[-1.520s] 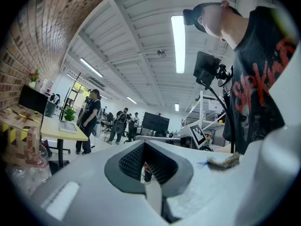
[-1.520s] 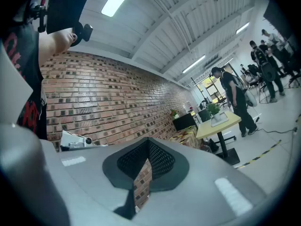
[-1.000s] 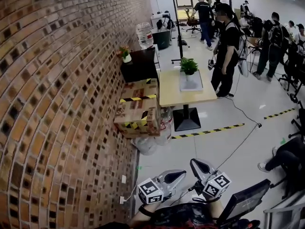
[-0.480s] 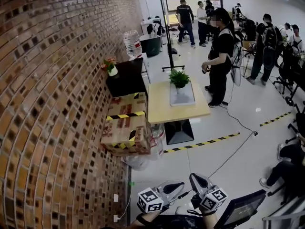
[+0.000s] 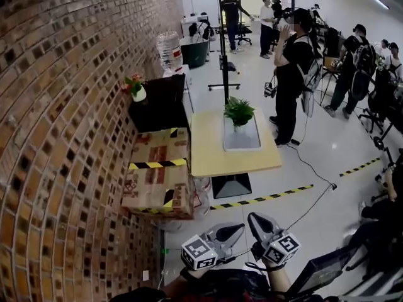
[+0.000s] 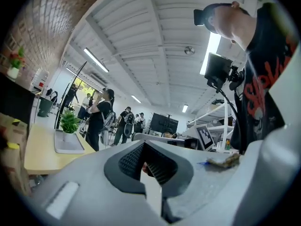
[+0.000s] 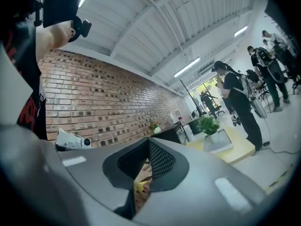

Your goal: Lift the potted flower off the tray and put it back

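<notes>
The potted flower (image 5: 239,113), a green leafy plant in a small white pot, stands on a white tray (image 5: 242,142) at the far end of a yellow table (image 5: 208,159). Both grippers are held low at the bottom of the head view, well short of the table. My left gripper (image 5: 236,230) and right gripper (image 5: 255,221) are side by side, both shut and empty. The left gripper view shows the plant (image 6: 69,122) and tray (image 6: 68,147) far off, left of its jaws (image 6: 143,149). In the right gripper view, plant (image 7: 208,124) and tray (image 7: 221,144) lie to the right of its jaws (image 7: 148,149).
A brick wall (image 5: 63,137) runs along the left. Cardboard boxes (image 5: 157,178) with yellow-black tape sit beside the table, and behind them a black cabinet (image 5: 157,102) carries a small flower pot (image 5: 136,90). A person in black (image 5: 291,68) stands at the table's right. Striped floor tape (image 5: 264,198) crosses in front.
The whole view has moved forward: table, tray and plant are nearer and lower in the head view. Both grippers have come along, side by side, jaws unchanged.
</notes>
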### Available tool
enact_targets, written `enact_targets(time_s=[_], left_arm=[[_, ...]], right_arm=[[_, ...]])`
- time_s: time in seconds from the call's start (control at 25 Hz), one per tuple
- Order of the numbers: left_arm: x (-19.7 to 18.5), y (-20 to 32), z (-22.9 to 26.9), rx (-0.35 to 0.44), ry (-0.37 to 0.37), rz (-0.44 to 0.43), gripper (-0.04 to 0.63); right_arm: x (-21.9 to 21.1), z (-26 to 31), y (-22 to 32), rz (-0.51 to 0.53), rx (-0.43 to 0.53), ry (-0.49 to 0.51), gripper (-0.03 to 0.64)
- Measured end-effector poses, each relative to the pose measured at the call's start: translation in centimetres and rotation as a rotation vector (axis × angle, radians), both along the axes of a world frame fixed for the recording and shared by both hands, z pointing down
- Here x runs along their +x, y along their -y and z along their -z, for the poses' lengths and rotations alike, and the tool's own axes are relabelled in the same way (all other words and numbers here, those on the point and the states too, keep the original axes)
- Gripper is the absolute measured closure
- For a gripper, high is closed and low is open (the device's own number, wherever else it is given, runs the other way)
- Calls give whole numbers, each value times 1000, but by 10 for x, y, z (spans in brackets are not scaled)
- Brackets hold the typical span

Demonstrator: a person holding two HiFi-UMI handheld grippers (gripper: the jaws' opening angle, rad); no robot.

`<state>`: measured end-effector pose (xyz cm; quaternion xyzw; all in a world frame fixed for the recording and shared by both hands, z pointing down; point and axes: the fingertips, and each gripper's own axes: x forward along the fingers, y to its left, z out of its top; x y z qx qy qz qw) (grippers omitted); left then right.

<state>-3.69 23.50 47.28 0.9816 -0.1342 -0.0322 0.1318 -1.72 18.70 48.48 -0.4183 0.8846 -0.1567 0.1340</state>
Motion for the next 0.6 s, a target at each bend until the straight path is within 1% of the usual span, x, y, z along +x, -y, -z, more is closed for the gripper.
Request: enact_targets(time_s=[0.08, 0.16, 0.24, 0.36, 0.52, 0.6], left_arm=[[-5, 25, 5, 0, -22, -17, 595], [-7, 51, 6, 12, -26, -21, 595], [-7, 76, 8, 23, -42, -13, 595], [-4, 109, 5, -1, -68, -7, 594], [12, 152, -15, -38, -33, -31, 594], [19, 177, -22, -49, -18, -32, 594]], right_arm=[[-10, 15, 28, 3, 39, 6, 614], [-18, 20, 51, -7, 53, 15, 614], [-20, 7, 69, -31, 21, -4, 614], [-18, -18, 94, -63, -45, -22, 614], [6, -39, 148, -150, -101, -23, 614], [20, -44, 181, -166, -109, -15, 614]])
